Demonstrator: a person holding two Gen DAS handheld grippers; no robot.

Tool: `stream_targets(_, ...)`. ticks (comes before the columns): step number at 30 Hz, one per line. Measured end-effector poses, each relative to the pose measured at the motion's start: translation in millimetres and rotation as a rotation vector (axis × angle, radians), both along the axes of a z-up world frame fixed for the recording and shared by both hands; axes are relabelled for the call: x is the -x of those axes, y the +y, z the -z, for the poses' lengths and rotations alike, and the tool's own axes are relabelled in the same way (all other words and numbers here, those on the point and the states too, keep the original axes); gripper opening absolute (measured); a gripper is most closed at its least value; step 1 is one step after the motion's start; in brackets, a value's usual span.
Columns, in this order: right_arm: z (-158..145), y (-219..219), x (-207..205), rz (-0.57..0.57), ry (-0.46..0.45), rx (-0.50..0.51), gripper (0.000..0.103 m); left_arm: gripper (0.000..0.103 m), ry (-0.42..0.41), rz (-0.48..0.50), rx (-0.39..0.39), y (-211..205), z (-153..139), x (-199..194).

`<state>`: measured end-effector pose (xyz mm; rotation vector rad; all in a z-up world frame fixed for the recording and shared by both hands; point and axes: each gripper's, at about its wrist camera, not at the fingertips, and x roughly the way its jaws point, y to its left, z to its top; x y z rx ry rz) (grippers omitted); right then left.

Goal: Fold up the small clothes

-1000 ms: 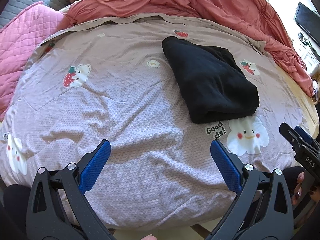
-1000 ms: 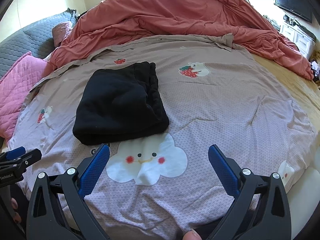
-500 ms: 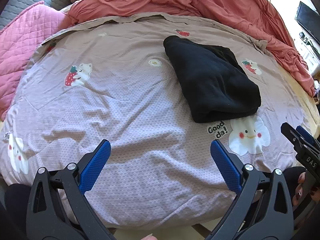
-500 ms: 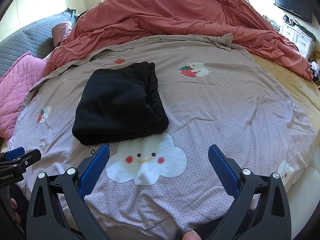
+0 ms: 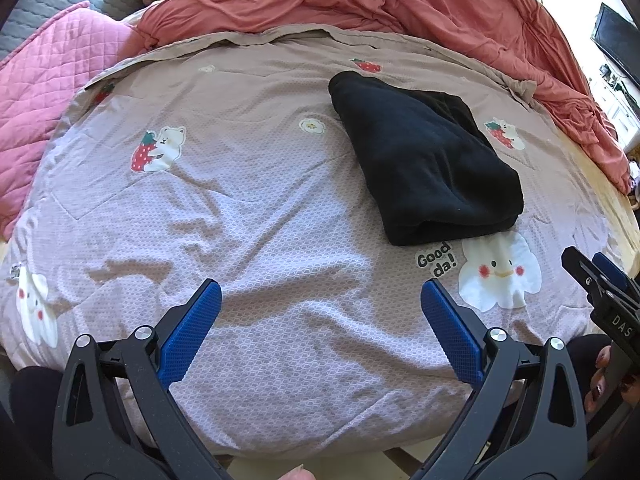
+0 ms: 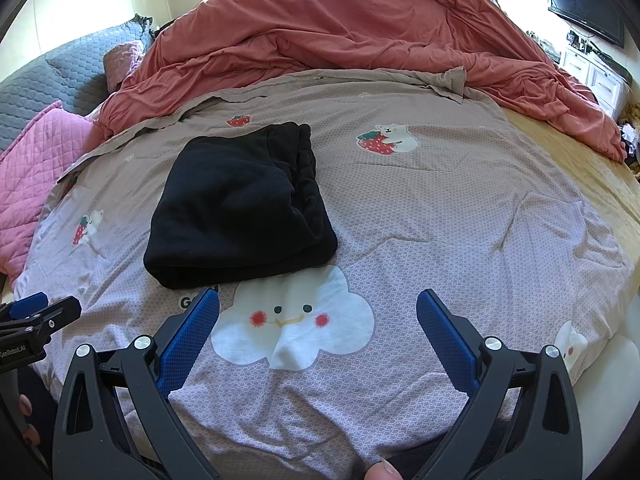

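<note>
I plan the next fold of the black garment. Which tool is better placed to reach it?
Likely the right tool: open, empty, with the black garment just beyond its left finger. The left tool is open too, but farther away.

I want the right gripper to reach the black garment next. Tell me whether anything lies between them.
Nothing visible does. The right gripper is open, holding nothing, above the bedsheet. The folded black garment lies just ahead and to its left, with only flat printed sheet between them. The left gripper is also open and off to the side.
</note>
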<state>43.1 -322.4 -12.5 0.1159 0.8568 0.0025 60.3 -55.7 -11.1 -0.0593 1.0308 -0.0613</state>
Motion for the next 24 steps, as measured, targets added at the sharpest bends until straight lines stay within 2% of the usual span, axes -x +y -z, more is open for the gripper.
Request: stream_targets(24, 0.1, 0.5, -0.3, 0.000, 0.002, 0.002, 0.098, 0.094, -0.005, -0.006, -0.020, 0.0, -3.1, 0.6)
